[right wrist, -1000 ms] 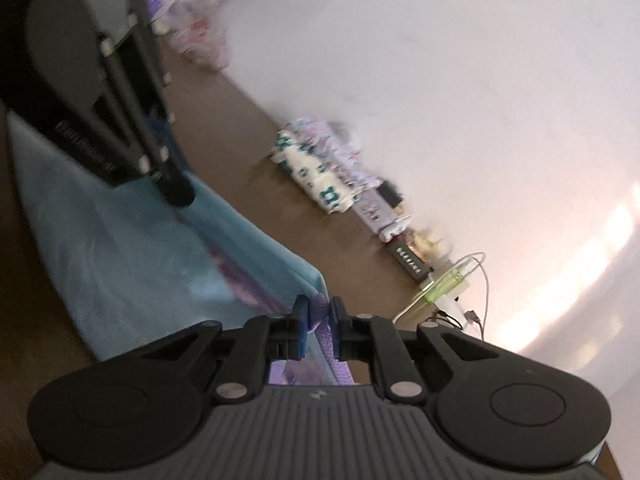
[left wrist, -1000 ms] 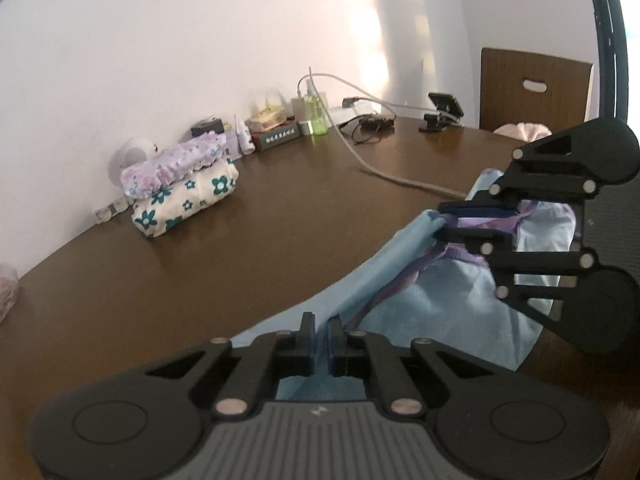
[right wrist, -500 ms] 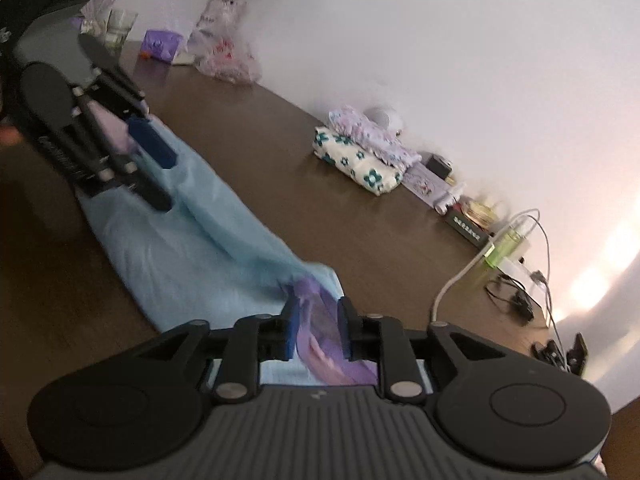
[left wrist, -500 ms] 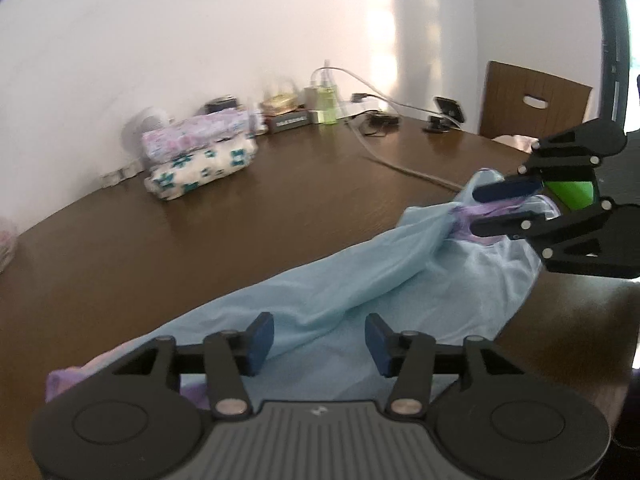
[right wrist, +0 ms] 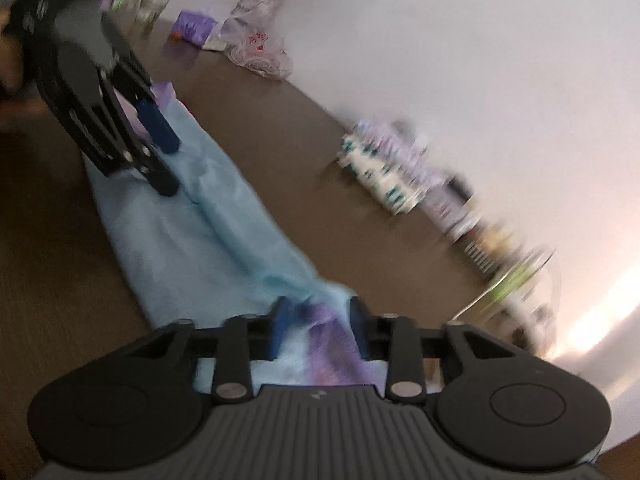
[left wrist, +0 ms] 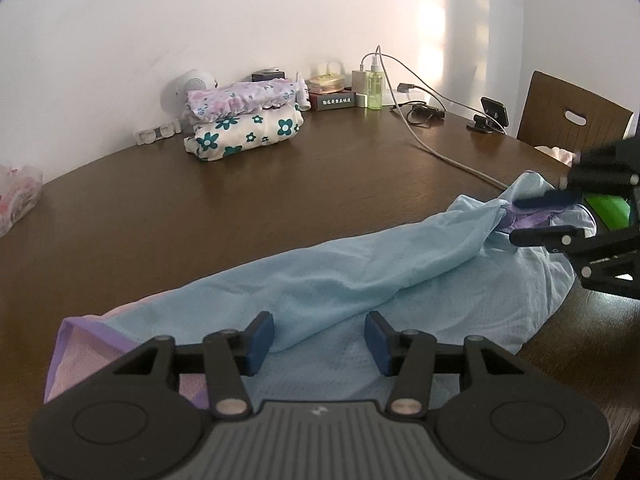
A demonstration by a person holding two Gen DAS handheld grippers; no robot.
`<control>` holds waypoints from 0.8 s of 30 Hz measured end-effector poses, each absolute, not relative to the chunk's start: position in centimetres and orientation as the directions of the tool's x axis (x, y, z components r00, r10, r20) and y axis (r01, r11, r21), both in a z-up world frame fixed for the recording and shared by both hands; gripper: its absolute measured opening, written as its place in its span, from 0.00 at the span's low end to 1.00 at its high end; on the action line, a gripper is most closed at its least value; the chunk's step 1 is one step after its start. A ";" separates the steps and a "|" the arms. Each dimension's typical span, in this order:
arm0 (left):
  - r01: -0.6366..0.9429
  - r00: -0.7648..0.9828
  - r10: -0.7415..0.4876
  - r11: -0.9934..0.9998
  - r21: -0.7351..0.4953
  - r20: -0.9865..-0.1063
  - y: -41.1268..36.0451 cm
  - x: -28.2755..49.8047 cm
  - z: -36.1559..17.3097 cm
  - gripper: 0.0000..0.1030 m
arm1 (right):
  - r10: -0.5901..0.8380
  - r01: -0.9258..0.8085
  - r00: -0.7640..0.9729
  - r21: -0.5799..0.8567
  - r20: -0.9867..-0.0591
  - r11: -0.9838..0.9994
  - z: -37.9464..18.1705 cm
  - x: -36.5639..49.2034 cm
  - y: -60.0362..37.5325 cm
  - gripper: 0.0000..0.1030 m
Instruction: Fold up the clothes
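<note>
- Two grippers work at opposite ends of one light-blue garment (left wrist: 360, 276), which lies stretched in a long, loosely bunched strip across the brown wooden table (left wrist: 240, 200).
- The left gripper (left wrist: 320, 338) hovers over the end with the purple-edged hem (left wrist: 68, 344); its blue pads (left wrist: 259, 336) stand wide apart and released, with cloth under and between them but nothing pinched.
- The right gripper (right wrist: 318, 330) sits at the other end, where a purple patch (right wrist: 332, 344) shows; its jaws are closing with the bunched cloth between them, though a gap to the pads is visible and the view is blurred.
- From the left wrist view, the right gripper (left wrist: 548, 216) appears at the far right edge, its fingers either side of the gathered purple cloth.
- From the right wrist view, the left gripper (right wrist: 160, 156) stands over the far end of the garment, fingers spread.
- A stack of folded floral clothes (left wrist: 244, 120) rests near the wall, well apart from the garment.
- A green spray bottle (left wrist: 375, 88), a white cable (left wrist: 432, 148) and a phone stand (left wrist: 490, 114) sit farther along the table; a wooden chair (left wrist: 572, 120) stands behind its far edge.
- A plastic bag (right wrist: 256, 44) lies by the wall in the right wrist view.
</note>
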State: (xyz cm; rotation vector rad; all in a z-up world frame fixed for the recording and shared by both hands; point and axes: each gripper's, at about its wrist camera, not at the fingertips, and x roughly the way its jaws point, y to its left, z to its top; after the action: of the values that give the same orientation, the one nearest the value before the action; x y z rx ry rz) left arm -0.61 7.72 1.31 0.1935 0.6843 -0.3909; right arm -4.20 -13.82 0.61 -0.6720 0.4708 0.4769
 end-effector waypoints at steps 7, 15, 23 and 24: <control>0.404 0.707 -0.281 0.914 0.044 -0.649 7.6 -0.5 1.3 0.49 | 0.255 -0.555 0.782 -0.450 -0.568 0.700 0.3 -4.2 -14.2 0.03; 0.398 0.708 -0.276 0.916 0.044 -0.650 7.7 -0.3 1.3 0.50 | 0.256 -0.547 0.785 -0.435 -0.565 0.716 1.0 -6.1 -15.2 0.11; 0.392 0.709 -0.276 0.919 0.037 -0.649 7.9 -0.3 1.2 0.54 | 0.299 -0.605 0.753 -0.438 -0.586 0.665 0.2 -5.2 -13.9 0.05; 0.390 0.710 -0.276 0.920 0.035 -0.649 7.9 -0.3 1.2 0.54 | 0.312 -0.618 0.741 -0.423 -0.595 0.662 0.2 -5.4 -14.0 0.05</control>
State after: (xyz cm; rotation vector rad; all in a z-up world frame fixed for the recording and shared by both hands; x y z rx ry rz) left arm -0.31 7.88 1.20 0.1748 0.6894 -0.3713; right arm -5.43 -14.02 0.25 -0.6558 0.5088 0.5519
